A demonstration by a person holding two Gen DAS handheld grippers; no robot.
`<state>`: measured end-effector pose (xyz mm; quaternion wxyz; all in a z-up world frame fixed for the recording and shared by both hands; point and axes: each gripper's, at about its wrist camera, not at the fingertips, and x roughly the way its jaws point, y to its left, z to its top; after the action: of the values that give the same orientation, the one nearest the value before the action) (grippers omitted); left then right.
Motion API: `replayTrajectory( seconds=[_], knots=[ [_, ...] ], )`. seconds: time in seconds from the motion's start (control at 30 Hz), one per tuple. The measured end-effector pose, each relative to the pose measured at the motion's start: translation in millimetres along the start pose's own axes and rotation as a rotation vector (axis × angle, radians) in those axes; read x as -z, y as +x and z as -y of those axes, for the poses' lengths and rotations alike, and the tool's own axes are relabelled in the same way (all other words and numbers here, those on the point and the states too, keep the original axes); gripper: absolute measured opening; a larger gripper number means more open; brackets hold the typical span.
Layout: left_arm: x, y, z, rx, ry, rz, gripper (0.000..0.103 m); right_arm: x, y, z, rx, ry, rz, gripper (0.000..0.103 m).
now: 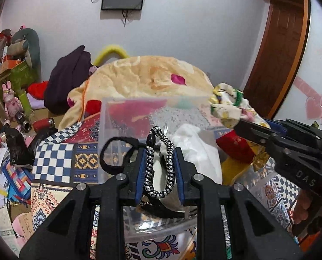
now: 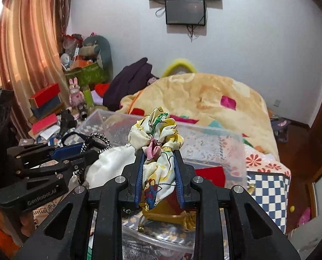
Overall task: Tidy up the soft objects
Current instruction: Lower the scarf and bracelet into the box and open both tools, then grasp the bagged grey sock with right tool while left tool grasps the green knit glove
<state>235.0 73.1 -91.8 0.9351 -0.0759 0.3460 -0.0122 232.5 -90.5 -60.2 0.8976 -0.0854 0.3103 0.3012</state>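
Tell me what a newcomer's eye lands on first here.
The right gripper clamps a floral printed cloth above the clear plastic bin. Beside it, the left gripper pinches a black-and-white braided cord over the same bin, with a peach blanket heaped behind.

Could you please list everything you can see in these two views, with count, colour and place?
Clear bin: one, transparent, on the patterned bedcover.
White cloth: one, inside the bin.
Red cloth: one, in the bin.
Blanket: one, peach-yellow, behind the bin.
Dark garment: one, purple, on the bed.
Screens: two, black, on the wall.
Braided cord loop: one, black-and-white, in the left tool.
Floral cloth: one, cream-yellow, in the right tool.
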Motion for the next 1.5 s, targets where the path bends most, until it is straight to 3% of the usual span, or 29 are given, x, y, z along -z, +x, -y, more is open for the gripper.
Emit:
replayTrajectory(
  seconds=[0.07, 0.23, 0.33, 0.4, 0.5, 0.73, 1.03, 1.27, 1.5],
  knots=[
    [1.8, 1.2, 1.7, -0.001, 0.011, -0.008, 0.024, 3.5, 6.3, -2.7, -0.005, -0.001, -0.024, 0.024],
    [4.7, -2.7, 4.3, -0.009, 0.032, 0.008, 0.039, 7.1, 15.3, -11.2, 0.014, -0.041, -0.049, 0.025],
    [5.9, -4.5, 4.5, -0.014, 0.040, 0.010, 0.043, 7.8, 15.8, -10.9, 0.018, -0.046, -0.062, 0.038],
    [6.7, -6.7, 3.5, -0.008, 0.036, 0.012, 0.045, 8.2, 12.2, -9.8, 0.033, -0.046, -0.052, 0.055],
    [7.1, -12.1, 0.2, 0.011, 0.012, 0.020, 0.049, 8.3, 3.2, -6.7, 0.041, -0.043, -0.029, 0.062],
    [13.3, -40.8, -2.1, 0.061, 0.012, 0.056, 0.049, 13.0, -19.6, -7.2, 0.030, -0.052, 0.020, 0.067],
    [36.0, -74.1, 12.0, 0.045, 0.092, 0.100, 0.058, 31.1, -45.6, -19.6, 0.021, -0.099, 0.058, 0.069],
    [64.1, -78.2, 18.0, 0.049, 0.109, 0.063, 0.065, 55.8, -39.6, -21.7, 0.039, -0.109, 0.023, 0.083],
    [92.7, -75.0, 23.3, 0.023, 0.136, 0.015, 0.070, 65.6, -25.0, -21.9, 0.046, -0.099, -0.051, 0.083]
  ],
)
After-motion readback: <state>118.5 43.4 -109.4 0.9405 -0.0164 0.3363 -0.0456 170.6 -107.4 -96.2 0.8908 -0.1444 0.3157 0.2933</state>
